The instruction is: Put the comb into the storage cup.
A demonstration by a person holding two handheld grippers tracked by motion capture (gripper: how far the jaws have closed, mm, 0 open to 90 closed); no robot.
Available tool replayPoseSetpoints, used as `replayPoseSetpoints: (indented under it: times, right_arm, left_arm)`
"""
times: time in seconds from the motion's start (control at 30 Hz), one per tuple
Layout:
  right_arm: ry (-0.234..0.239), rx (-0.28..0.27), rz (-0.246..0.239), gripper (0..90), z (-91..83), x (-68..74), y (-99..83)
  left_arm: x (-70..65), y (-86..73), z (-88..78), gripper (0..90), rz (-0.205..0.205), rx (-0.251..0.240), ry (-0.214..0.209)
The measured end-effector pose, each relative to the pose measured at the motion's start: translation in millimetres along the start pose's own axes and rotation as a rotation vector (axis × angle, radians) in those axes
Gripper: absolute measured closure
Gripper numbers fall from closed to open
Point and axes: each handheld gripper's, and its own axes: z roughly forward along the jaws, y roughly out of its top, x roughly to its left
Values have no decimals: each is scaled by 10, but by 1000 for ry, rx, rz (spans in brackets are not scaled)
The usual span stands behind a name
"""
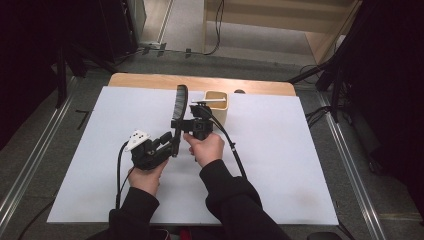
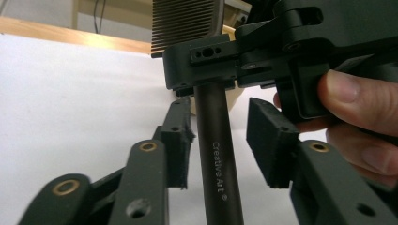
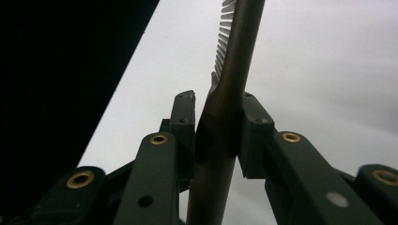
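One dark comb (image 1: 179,112) with fine teeth is being gripped by the right gripper (image 1: 192,127); left gripper (image 1: 167,142) fingers (image 2: 178,145) are standing open around its printed handle, lettering being shown in the left gripper view.

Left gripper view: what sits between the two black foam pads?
The dark comb's round handle, printed "Creative Art"; the left gripper stands open, pads apart from it.
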Motion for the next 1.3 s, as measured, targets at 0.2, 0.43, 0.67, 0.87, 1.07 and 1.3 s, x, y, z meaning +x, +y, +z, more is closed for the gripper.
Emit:
replayPoseSetpoints:
  times: [0.2,0.43,0.67,0.87,1.07,1.3]
  right_arm:
    - [-27,-9,-20,699,-21,-38,1]
    - [-72,-2,-42,699,-25,-101,-7]
    - [-76,-14,-54,699,-47,-109,-11]
    - [-72,-33,-79,699,-74,-110,-13]
    - [-72,-53,-93,699,-99,-109,-12]
    - [-62,-89,-115,699,-147,-92,-7]
  left_arm:
    - [34,25,-15,561,-23,38,-19]
    - [63,52,-25,524,-38,86,-47]
    - [117,76,-13,466,-55,181,-89]
    - [138,117,-39,427,-41,210,-101]
    - [152,132,-45,403,-27,256,-114]
    - [162,110,-19,384,-25,321,-134]
